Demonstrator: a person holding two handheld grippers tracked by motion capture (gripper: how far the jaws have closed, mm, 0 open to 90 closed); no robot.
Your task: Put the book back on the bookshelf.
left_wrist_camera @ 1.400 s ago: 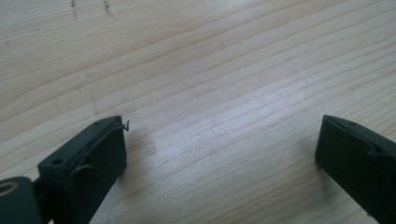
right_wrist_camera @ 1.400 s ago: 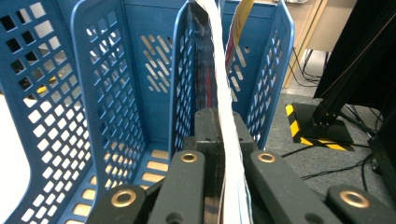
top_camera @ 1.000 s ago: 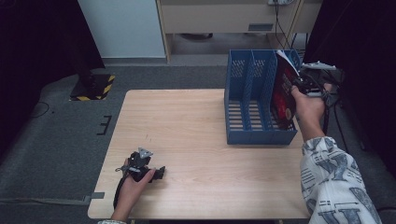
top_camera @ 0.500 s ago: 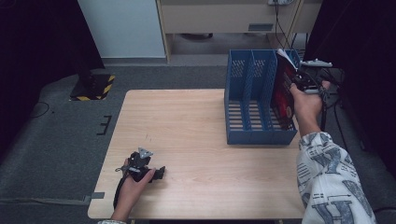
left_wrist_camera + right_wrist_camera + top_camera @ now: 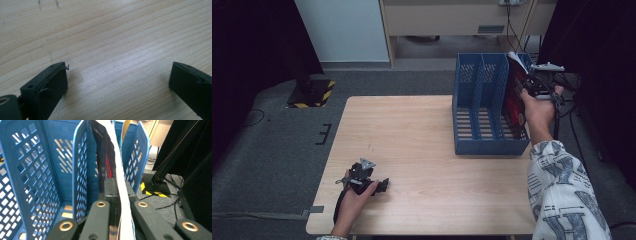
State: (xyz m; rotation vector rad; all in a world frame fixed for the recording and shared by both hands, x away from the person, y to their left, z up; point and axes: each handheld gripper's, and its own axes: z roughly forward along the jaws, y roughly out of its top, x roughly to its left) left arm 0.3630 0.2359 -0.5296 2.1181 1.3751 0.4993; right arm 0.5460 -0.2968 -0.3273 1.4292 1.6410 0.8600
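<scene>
At the far right of the worktop (image 5: 422, 130), my right tool (image 5: 532, 86) is clamped on one dark, red-printed magazine (image 5: 513, 100), standing upright in the rightmost of three compartments of one blue file rack (image 5: 482, 107). Its lower half hides behind the rack wall. My right arm reaches forward, raised. My left tool (image 5: 382, 185) rests near the front-left edge, jaws wide apart, holding nothing.
</scene>
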